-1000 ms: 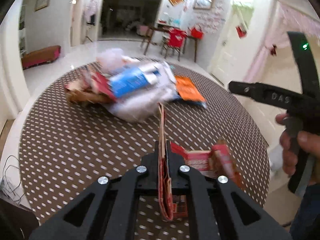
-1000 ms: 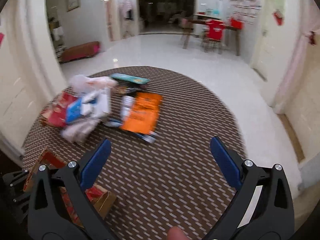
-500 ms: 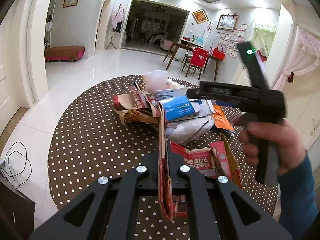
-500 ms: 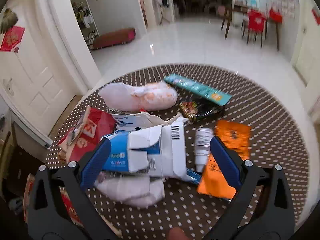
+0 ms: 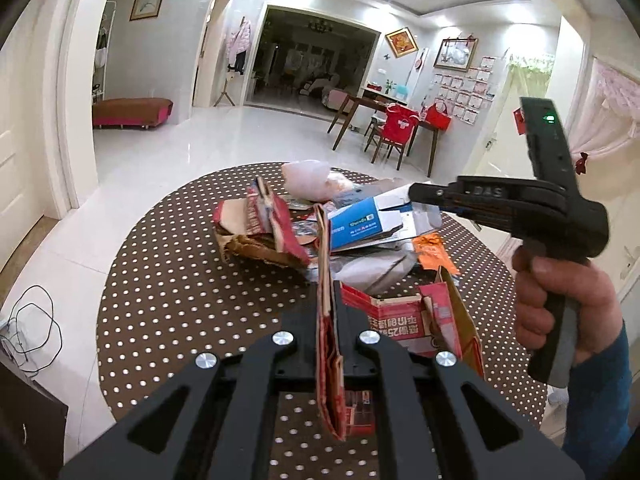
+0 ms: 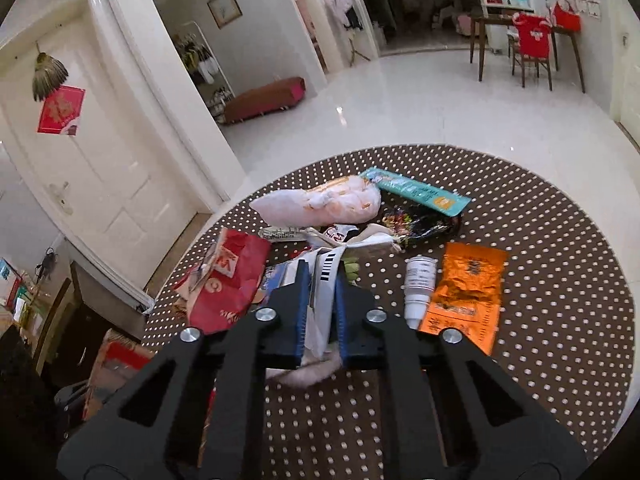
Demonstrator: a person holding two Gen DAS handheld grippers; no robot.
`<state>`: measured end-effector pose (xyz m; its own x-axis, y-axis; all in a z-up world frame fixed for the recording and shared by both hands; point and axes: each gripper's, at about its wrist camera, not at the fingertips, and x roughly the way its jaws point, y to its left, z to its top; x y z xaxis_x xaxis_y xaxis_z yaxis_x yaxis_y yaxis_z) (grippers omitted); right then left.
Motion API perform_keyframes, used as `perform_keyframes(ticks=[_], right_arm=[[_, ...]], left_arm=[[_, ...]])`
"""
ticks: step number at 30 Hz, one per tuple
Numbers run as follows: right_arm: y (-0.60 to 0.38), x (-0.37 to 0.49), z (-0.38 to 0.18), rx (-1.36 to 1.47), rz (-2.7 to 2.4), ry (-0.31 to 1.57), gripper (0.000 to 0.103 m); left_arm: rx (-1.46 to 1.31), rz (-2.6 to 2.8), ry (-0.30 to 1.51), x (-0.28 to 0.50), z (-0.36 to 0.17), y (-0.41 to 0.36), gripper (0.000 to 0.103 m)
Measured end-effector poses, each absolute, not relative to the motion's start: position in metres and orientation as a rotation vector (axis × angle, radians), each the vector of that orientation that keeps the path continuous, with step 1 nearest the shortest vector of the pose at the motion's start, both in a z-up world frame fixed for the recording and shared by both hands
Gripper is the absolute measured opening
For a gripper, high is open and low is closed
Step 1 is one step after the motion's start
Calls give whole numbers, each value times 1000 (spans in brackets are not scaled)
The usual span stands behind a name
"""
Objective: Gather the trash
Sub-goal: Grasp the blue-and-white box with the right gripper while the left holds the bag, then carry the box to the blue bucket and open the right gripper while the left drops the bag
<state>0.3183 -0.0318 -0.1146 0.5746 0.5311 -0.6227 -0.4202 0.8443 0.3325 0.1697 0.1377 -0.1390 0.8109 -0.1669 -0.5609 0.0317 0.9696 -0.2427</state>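
My left gripper (image 5: 329,300) is shut on the edge of a flattened red carton (image 5: 400,320), held upright above the dotted table (image 5: 180,280). Beyond it lies a trash pile with a blue-and-white box (image 5: 360,224) on top. A hand (image 5: 560,304) holds my right gripper (image 5: 416,194) at that box. In the right wrist view the right gripper (image 6: 322,280) has its jaws closing, and the blue pads (image 6: 302,292) press on the box's white barcode flap (image 6: 328,276). The rest of the box is hidden behind the fingers.
On the brown dotted cloth (image 6: 560,280) lie a red bag (image 6: 232,280), a white plastic bag (image 6: 320,204), a teal packet (image 6: 416,192), a dark wrapper (image 6: 420,220), a white bottle (image 6: 418,284) and an orange packet (image 6: 466,288). A chair and desk stand far back.
The right gripper swung left over the pile and its wide-open jaws came together on the box's white flap. The left gripper kept its hold on the red carton.
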Motion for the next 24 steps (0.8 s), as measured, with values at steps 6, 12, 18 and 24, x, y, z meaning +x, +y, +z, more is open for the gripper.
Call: perform_keyframes(ticks=[6, 12, 18, 24], right_arm=[[-54, 294, -94, 159, 553, 707, 5], [-97, 271, -74, 187, 503, 638, 4], [-156, 251, -58, 218, 416, 575, 3], [-227, 230, -57, 242, 289, 558, 3]], left_arm=[[-218, -118, 595, 171, -129, 125, 4], [-215, -137, 571, 177, -117, 109, 4], [-193, -194, 560, 188, -109, 78, 4], [-164, -282, 570, 201, -109, 31, 4]])
